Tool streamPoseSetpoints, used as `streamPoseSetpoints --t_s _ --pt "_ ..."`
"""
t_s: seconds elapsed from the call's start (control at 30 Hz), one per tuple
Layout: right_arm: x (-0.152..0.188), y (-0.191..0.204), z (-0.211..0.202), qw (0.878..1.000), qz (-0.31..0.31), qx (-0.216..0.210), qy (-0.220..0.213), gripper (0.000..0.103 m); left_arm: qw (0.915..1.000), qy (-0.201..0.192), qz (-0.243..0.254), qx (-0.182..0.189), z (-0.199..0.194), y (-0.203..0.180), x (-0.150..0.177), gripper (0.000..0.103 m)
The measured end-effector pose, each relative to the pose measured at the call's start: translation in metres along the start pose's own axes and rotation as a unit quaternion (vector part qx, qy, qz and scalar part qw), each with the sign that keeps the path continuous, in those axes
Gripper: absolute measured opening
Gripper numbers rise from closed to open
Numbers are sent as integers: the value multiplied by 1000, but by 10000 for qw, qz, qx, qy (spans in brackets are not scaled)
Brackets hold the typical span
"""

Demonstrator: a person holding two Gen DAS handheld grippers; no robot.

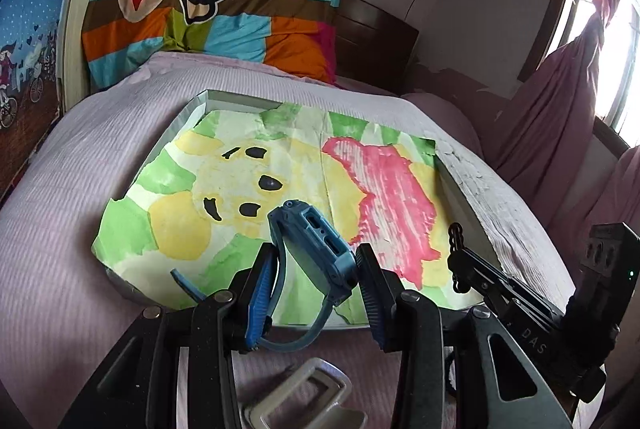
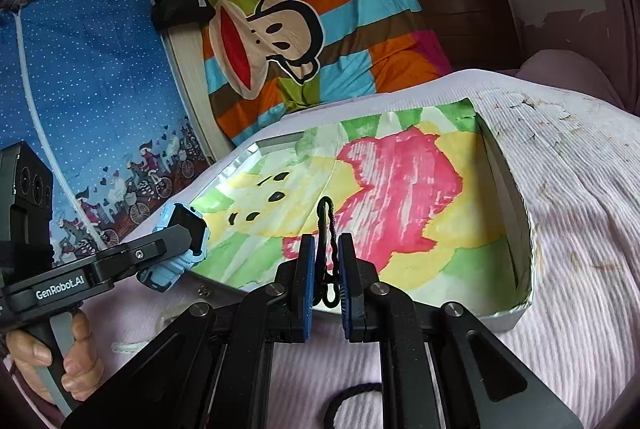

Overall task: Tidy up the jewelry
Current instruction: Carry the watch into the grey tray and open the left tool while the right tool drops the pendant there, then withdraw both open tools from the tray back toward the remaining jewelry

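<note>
A light-blue smartwatch [image 1: 316,241] with a rubber strap sits tilted between the pads of my left gripper [image 1: 318,253], which is shut on it above the near edge of a shallow box [image 1: 468,169]. The box is lined with a green, yellow and pink painted paper. My right gripper [image 2: 326,245] is shut on a thin black chain [image 2: 326,217] that loops up past its fingertips, also above the near edge of the box [image 2: 516,197]. Each view shows the other tool: the right gripper [image 1: 456,253] with the chain [image 1: 455,233], and the left gripper [image 2: 186,235] with the watch [image 2: 168,269].
The box lies on a bed with a pale pink ribbed cover [image 1: 60,229]. A grey buckle-like piece [image 1: 304,393] and a black cord loop [image 2: 352,397] lie on the cover near me. A hand [image 2: 76,361] holds the left tool. A striped monkey blanket [image 2: 300,29] is behind.
</note>
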State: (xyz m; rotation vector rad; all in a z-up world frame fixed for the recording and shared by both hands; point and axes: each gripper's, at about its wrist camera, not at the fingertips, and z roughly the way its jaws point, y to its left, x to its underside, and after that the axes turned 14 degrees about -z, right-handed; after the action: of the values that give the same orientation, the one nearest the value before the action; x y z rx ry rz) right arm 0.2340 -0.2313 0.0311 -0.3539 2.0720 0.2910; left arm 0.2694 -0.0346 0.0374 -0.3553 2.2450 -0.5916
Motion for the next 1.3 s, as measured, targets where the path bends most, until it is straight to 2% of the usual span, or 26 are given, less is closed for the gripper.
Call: streamPoseSetpoints --t_s 0.23,0.43,0.5,0.8,0.87,0.9,0.97,1.07,1.3 --pt "5 -15 29 9992 88 140 365 10 9992 228 134 -306 18 -3 -10 39" --pt "6 -6 41 9975 -194 294 620 11 9969 526 97 -580 35 2 -8 39" --pt "5 -3 43 9966 -295 339 693 11 9973 485 55 -554 34 4 -7 39" --pt "5 -5 38 9969 -302 365 629 13 9994 112 -4 -326 9 5 -2 59" --pt "6 -6 33 9975 -266 391 534 20 9997 -12 36 -261 0 4 1 64" --pt "7 -6 29 9979 -240 402 450 22 9996 -100 69 -271 -5 3 3 69" --pt "8 -5 20 9984 -212 436 277 38 9989 -308 168 -295 -16 1 9 77" --pt "10 -4 4 9988 -126 480 -1 46 9976 -526 304 -325 -30 -2 18 80" --pt "16 1 -34 9970 -112 624 -438 67 9903 -1121 628 -537 -64 -5 40 99"
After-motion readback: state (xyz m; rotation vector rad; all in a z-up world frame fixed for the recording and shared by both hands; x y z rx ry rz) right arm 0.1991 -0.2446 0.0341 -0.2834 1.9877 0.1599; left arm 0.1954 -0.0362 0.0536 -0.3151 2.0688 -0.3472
